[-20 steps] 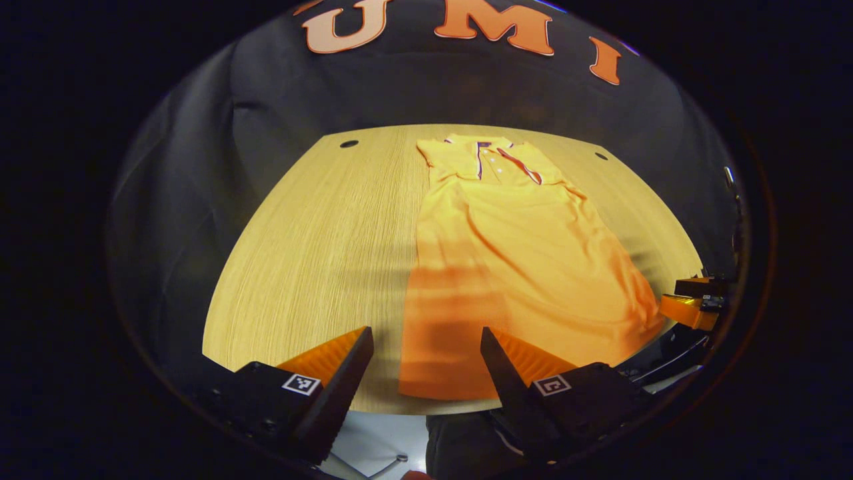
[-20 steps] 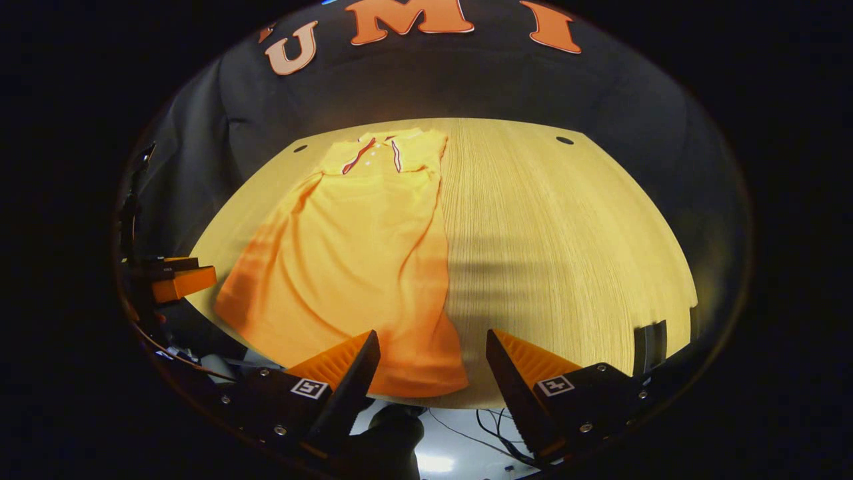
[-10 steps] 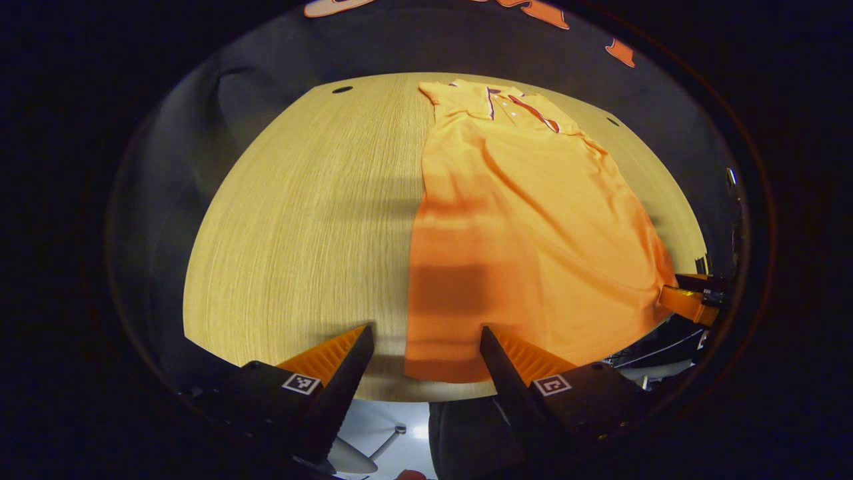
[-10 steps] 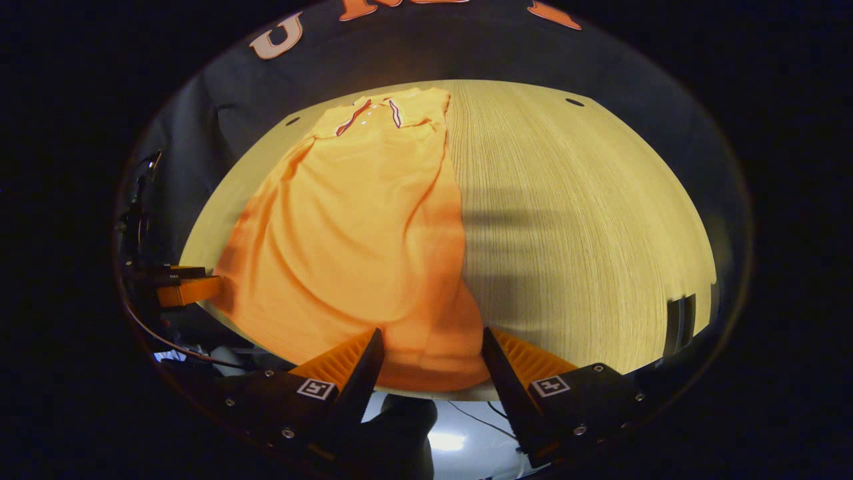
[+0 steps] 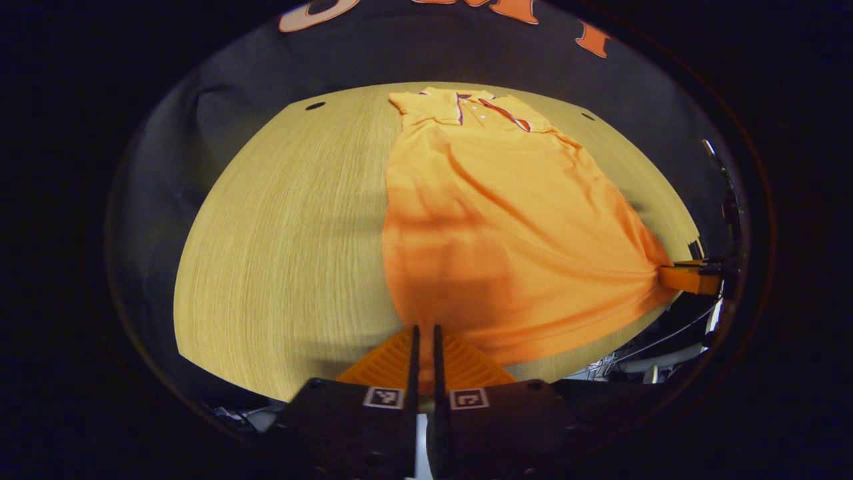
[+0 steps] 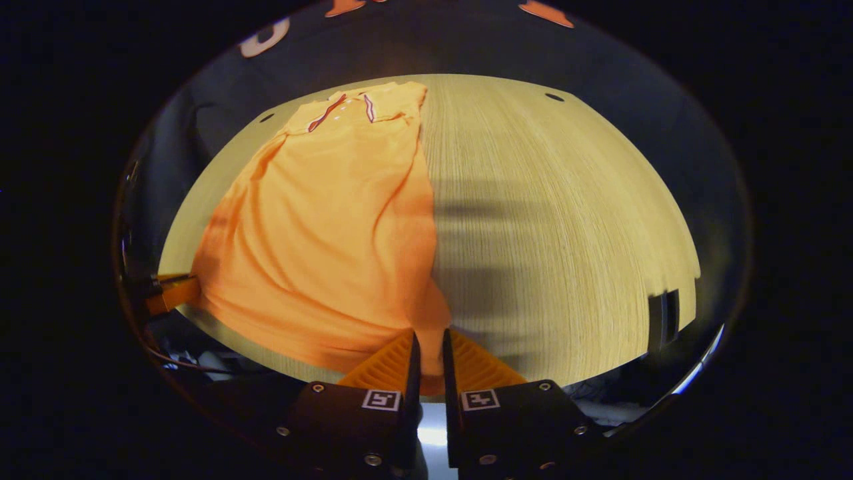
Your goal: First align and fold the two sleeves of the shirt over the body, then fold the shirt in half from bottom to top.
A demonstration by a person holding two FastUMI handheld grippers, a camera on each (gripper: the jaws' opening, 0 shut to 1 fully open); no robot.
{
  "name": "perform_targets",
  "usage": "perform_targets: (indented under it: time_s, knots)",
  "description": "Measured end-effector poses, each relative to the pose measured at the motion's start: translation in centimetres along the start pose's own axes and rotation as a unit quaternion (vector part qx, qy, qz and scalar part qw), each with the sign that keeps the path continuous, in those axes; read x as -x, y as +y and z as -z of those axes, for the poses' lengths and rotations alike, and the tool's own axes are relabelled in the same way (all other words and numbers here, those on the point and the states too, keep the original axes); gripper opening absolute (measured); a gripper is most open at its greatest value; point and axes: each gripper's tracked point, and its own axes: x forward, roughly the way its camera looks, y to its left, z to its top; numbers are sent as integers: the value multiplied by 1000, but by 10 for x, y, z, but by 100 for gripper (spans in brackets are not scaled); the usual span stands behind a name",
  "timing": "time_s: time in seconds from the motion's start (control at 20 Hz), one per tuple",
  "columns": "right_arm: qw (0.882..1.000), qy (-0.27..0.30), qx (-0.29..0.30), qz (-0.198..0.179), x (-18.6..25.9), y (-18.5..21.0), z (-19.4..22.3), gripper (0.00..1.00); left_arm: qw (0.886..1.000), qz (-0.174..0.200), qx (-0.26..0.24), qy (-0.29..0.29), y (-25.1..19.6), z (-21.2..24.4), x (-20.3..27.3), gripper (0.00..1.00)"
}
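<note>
Shirt: an orange polo shirt (image 5: pixel 506 220) lies flat on the wooden table (image 5: pixel 286 240), collar at the far edge, hem at the near edge; the sleeves are already folded in over the body, so the outline is a long narrow shape.
Collar: the collar (image 5: pixel 476 107) with dark-and-white trim and a short button placket faces up, close to the table's far edge.
Left gripper: the left gripper (image 5: pixel 424 333) sits at the near edge of the table, its two fingers drawn together with a thin strip of the hem's left corner pinched between them.
Right gripper: the right gripper (image 6: pixel 427 343) has its fingers closed on the hem's right corner, fabric showing in the narrow gap.
Cross views: in the left gripper view the right gripper appears at the far right (image 5: pixel 690 279), the cloth gathered into it; in the right gripper view the left gripper shows at the left edge (image 6: pixel 174 292).
Fabric: creases fan out from both pinched corners across the lower body.
Table: two small dark holes (image 5: pixel 314 105) sit near the far corners.
</note>
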Motion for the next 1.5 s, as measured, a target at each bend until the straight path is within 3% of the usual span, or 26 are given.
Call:
perform_targets:
  time_s: [0.05, 0.1, 0.15, 0.2, 0.4, 0.6, 0.9, 1.2, 1.5]
  knots:
    - [1000, -3, -13, -13, 1, 3, 0, 19, 1000, -7, -22, 0, -1, -1, 0, 6]
    - [999, 6, -41, -21, -1, 2, 3, 19, 1000, -10, -26, -3, -3, 0, 2, 8]
    - [997, 1, -68, -35, -2, 4, 0, 5, 1000, 0, -22, 0, -8, -3, -1, 8]
    - [995, 19, -80, -61, -1, 11, 3, 5, 1000, 10, -20, 1, -9, -4, -3, 1]
    - [991, -11, -102, -89, 14, 20, -19, 5, 997, 51, 65, 5, -2, -14, 10, 1]
    - [983, -48, -115, -137, 25, 41, -58, 4, 996, 54, 65, -25, 11, -47, 28, 1]
    - [978, -95, -107, -153, 38, 49, -118, 5, 993, 71, 58, -73, 9, -113, 42, 1]
    - [973, -140, -111, -144, 51, 40, -186, 5, 988, 76, 32, -134, 19, -198, 50, 1]
    - [974, -161, -103, -124, 35, 39, -252, 4, 983, 76, 21, -165, 41, -274, 36, 1]
